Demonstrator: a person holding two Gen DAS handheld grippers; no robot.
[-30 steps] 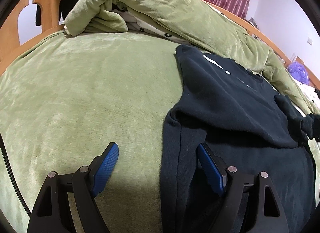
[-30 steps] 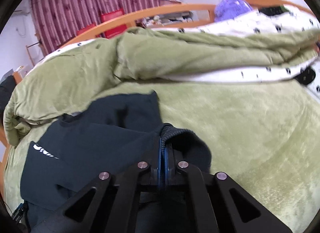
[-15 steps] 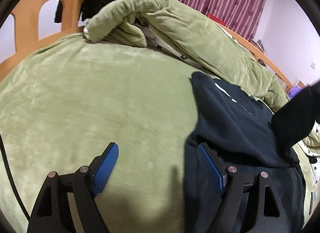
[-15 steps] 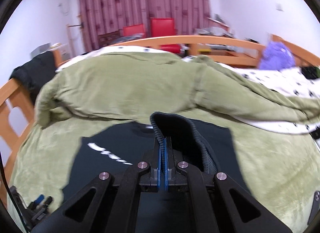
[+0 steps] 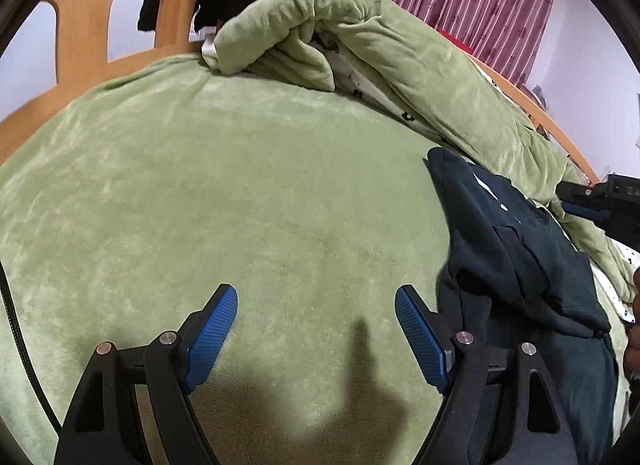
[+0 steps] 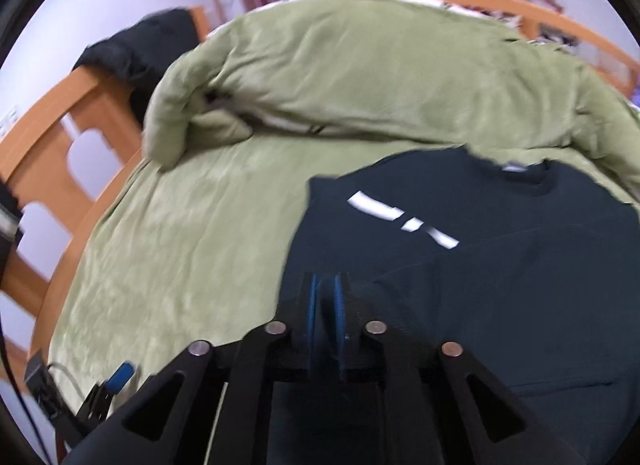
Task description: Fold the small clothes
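Sleeve folded over the sweatshirt (image 6: pixel 500 285); my right gripper (image 6: pixel 325 297) is nearly closed, empty. My left gripper (image 5: pixel 316 329), wide open, must take the lower-right hem.

A dark navy sweatshirt (image 6: pixel 500 285) lies chest-up on the green bedspread (image 5: pixel 240 193), its collar toward the bunched green duvet (image 6: pixel 380 77) and touching its edge. White marks run across the chest. One sleeve is folded across the front; the body lies flat, lightly creased.

Both low views over sweatshirt (image 5: pixel 532 249).
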